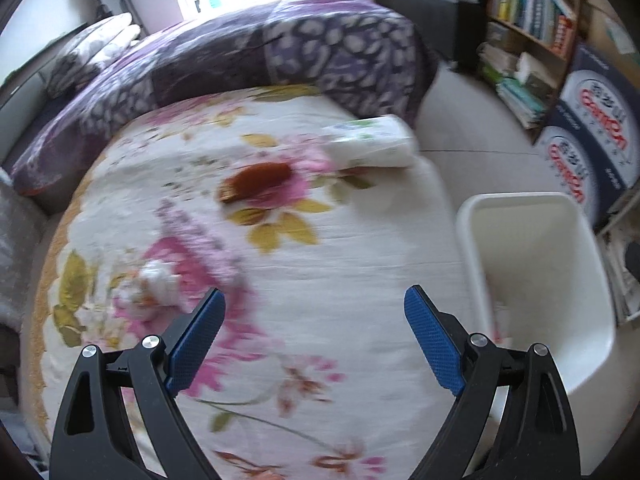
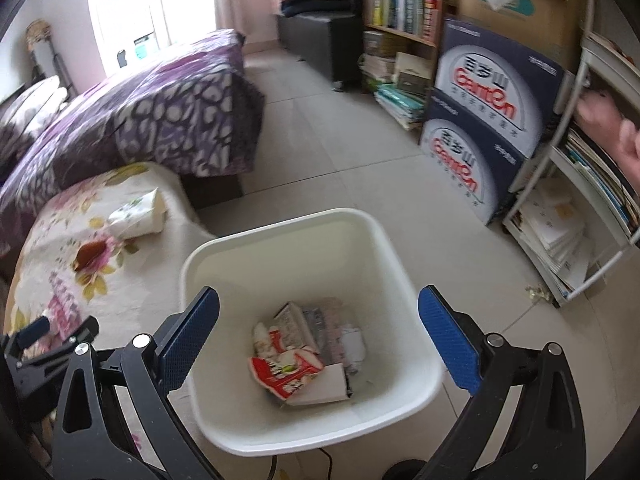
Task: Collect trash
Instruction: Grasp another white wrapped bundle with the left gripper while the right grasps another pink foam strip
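Note:
My left gripper (image 1: 314,300) is open and empty above the floral bedsheet (image 1: 320,248). A crumpled white tissue (image 1: 158,280) lies on the sheet just left of its left finger. A brown wrapper (image 1: 256,182) lies farther off on a pink flower, and it also shows in the right wrist view (image 2: 91,254). A white tissue pack (image 1: 370,142) lies near the bed's far right edge. My right gripper (image 2: 318,304) is open and empty above the white trash bin (image 2: 384,240), which holds red-and-white wrappers (image 2: 286,368) and paper.
A purple patterned duvet (image 1: 248,60) is bunched at the far side of the bed. The bin (image 1: 520,208) stands on the tiled floor (image 2: 340,140) beside the bed. Blue cartons (image 2: 492,120), a bookshelf (image 2: 404,8) and a white rack (image 2: 568,208) stand to the right.

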The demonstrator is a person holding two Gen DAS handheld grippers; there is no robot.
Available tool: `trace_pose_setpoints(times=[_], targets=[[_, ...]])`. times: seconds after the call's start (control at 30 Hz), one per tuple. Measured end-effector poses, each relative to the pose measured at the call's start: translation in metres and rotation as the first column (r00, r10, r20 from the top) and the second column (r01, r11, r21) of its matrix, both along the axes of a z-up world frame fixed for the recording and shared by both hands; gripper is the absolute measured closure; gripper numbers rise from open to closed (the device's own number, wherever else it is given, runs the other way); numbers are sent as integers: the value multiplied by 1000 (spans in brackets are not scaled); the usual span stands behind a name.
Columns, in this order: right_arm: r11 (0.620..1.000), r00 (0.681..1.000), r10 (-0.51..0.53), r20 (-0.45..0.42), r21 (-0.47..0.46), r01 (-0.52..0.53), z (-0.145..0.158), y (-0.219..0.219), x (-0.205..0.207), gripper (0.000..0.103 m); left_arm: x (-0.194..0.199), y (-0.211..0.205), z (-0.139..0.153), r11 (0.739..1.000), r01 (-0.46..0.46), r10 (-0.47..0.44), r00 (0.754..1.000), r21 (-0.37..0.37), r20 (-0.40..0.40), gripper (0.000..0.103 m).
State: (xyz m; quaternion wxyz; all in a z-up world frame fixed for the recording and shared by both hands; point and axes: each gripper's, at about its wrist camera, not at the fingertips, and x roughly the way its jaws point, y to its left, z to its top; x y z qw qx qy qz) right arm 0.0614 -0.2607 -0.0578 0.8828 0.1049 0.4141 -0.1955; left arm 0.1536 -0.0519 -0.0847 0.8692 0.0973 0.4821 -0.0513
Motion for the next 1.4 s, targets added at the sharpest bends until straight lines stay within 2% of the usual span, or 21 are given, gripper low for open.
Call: trace_pose_setpoints(times=[0.27,0.4,0.5,0.6,0.7,0.8,0.83,1.0,1.17,1.23,1.3,1.4], targets=[[998,998,65,-6,18,-65,-5,35,21,7,24,68,-17,993,-81,86,995,89,-51,15],[994,995,101,5,35,-101,-8,52,31,7,37,99,-29,989,-94,104,991,113,-86,15],[985,986,165,19,45,-165,-11,72,41,7,45,119,-36,992,-100,109,988,81,-113,15],[974,975,222,20,47,-223,-16,91,49,7,49,129,-40,997,-66,70,989,33,-132,15],[950,952,304,19,71,-305,-24,113,60,7,48,129,-45,1000,-14,17,992,28,-128,15],[917,920,391,23,76,-391,-30,136,71,7,47,134,-47,1000,-4,1,993,-28,-120,38],[897,902,431,28,92,-432,-33,145,75,7,47,136,-47,999,-1,-5,993,-47,-118,52],[829,838,544,32,133,-543,-46,176,87,7,43,154,-45,998,-18,13,995,-56,-95,58],[741,752,658,26,150,-654,-58,211,102,7,40,191,-32,988,-128,121,989,-86,-88,59],[711,720,693,28,139,-690,-62,223,109,7,37,200,-29,985,-145,137,987,-93,-90,58],[693,701,713,27,126,-710,-67,234,119,7,34,206,-28,984,-152,144,985,-92,-94,58],[691,699,714,30,128,-712,-72,242,125,9,30,209,-27,985,-148,139,986,-92,-97,58]])
